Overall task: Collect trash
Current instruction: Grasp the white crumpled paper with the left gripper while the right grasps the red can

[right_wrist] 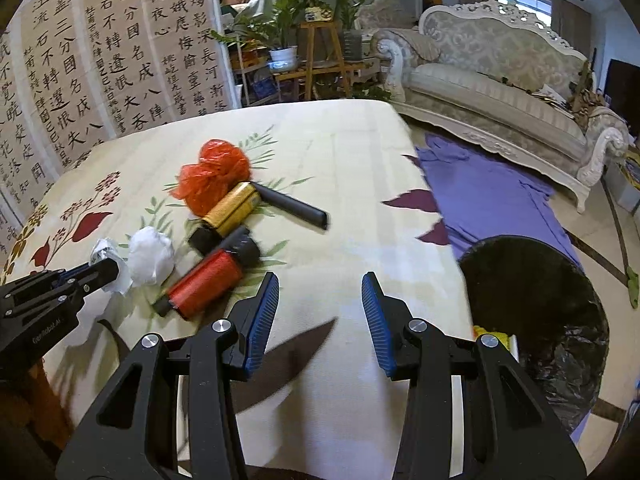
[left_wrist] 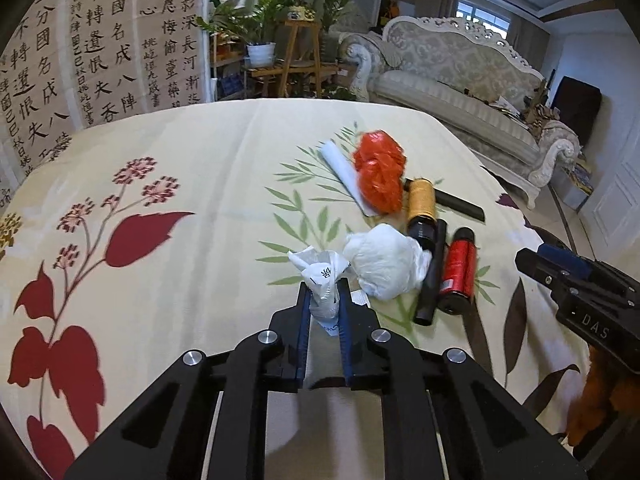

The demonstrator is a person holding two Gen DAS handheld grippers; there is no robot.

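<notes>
A: What is the left tool (left_wrist: pixel 324 300) doing?
B: It is clenching a crumpled printed wrapper (left_wrist: pixel 320 280) on the flowered desk (left_wrist: pixel 160 160), just beside a white paper wad (left_wrist: pixel 382 262).
A: And the right tool (right_wrist: pixel 320 316)?
B: It is hanging released, gripping nothing, above the cloth near the desk's edge, with the black-lined trash bin (right_wrist: pixel 536 320) sitting on the floor beside it.
</notes>
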